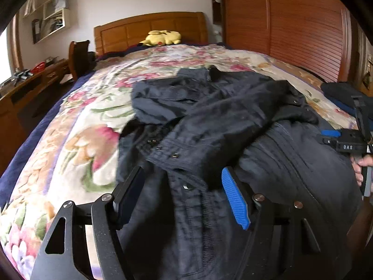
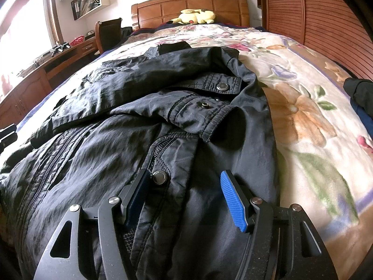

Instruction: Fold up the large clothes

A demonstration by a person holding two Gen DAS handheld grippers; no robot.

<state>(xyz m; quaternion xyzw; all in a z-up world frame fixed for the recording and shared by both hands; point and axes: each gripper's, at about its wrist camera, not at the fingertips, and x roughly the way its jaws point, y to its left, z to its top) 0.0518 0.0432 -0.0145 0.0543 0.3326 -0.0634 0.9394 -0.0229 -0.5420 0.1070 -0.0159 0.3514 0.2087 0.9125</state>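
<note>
A: What did the left camera catch that the right one missed?

B: The right gripper itself, off at the frame's edge over the jacket, with the person's fingers wrapped on its handle. The left view also showed the jacket's far sleeve reaching out over the floral blanket.

A: And the right camera?

B: The collar end up close: snaps on a tab, a zipper running down the front, and another snap just beside the right gripper's dark finger.

A: How were the claws set?

B: Both spread wide. The left gripper hovered over the jacket's snap placket, and nothing sat between either pair of fingers.

A: Where was the jacket?

B: Lying crumpled on the bed, across the blanket, near its foot.

A: Anything hard to read?

B: The left view was blurred along the jacket's left edge. Whether the fingers touched the cloth, I couldn't tell. A dark heap at the bed's right side was cut off.

A: Surroundings?

B: A yellow plush toy by the wooden headboard, a desk and chair on the left, a slatted wardrobe on the right.
</note>
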